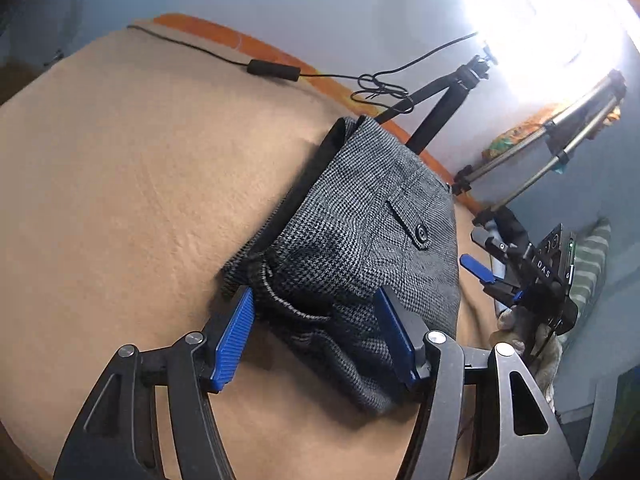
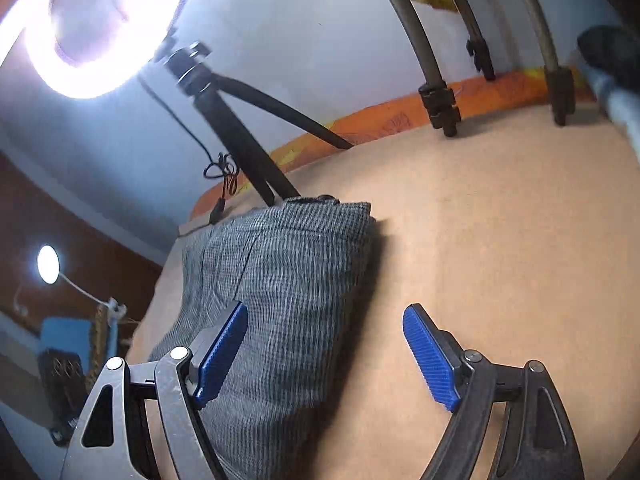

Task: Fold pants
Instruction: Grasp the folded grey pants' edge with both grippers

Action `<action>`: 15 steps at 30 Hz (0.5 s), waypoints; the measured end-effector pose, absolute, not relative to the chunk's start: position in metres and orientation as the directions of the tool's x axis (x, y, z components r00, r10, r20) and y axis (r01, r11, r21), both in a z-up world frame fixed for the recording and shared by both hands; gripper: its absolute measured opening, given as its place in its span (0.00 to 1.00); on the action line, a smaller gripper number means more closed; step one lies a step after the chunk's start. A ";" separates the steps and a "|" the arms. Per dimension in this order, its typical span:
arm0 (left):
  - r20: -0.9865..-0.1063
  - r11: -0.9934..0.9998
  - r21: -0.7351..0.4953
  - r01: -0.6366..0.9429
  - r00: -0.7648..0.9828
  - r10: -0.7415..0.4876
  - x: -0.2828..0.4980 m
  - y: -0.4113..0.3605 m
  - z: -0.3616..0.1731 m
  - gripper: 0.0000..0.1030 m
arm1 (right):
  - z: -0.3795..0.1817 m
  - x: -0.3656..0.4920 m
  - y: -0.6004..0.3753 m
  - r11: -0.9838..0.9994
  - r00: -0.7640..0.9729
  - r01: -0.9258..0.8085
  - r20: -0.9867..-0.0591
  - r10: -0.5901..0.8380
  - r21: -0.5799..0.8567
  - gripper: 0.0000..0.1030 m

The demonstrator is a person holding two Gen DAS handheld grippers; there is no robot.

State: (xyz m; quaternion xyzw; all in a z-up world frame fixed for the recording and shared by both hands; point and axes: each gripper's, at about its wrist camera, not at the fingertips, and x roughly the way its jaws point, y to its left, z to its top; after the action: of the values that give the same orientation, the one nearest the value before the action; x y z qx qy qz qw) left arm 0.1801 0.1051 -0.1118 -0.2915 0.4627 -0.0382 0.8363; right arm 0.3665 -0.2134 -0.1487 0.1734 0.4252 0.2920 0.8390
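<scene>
While both tongs (left (image 1: 316, 336), right (image 2: 332, 356)) gape, folded pants (image 1: 360, 232) lie on tan bedding (image 1: 120, 200), seemingly felt.

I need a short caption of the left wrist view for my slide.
Left gripper open over folded grey pants on a tan table; right gripper open alongside.

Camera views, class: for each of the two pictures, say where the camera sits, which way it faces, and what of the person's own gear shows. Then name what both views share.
Left wrist: on the left gripper, looking down over the folded pants; its open fingers straddle them, and the right gripper shows far right.
Right wrist: on the right gripper, facing the pants and ring light; its open fingers show.
Shared: pants, tan surface, ring light.
</scene>
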 end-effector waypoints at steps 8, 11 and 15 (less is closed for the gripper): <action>-0.771 0.793 -0.532 -0.298 0.558 -0.308 0.185 0.110 -0.122 0.67 | -0.154 0.391 -0.192 0.763 0.445 -0.324 -0.622 0.645 0.559 0.80; -0.780 0.795 -0.515 -0.321 0.559 -0.281 0.179 0.112 -0.123 0.69 | -0.159 0.395 -0.192 0.760 0.438 -0.316 -0.623 0.648 0.567 0.80; -0.790 0.775 -0.530 -0.345 0.533 -0.303 0.180 0.112 -0.139 0.72 | -0.161 0.398 -0.191 0.754 0.444 -0.328 -0.612 0.655 0.569 0.81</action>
State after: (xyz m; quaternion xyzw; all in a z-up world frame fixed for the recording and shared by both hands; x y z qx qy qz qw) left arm 0.1800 0.1121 -0.1391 -0.3352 0.4831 0.0130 0.8088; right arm 0.3978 -0.1912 -0.1611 0.1875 0.4359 0.2962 0.8289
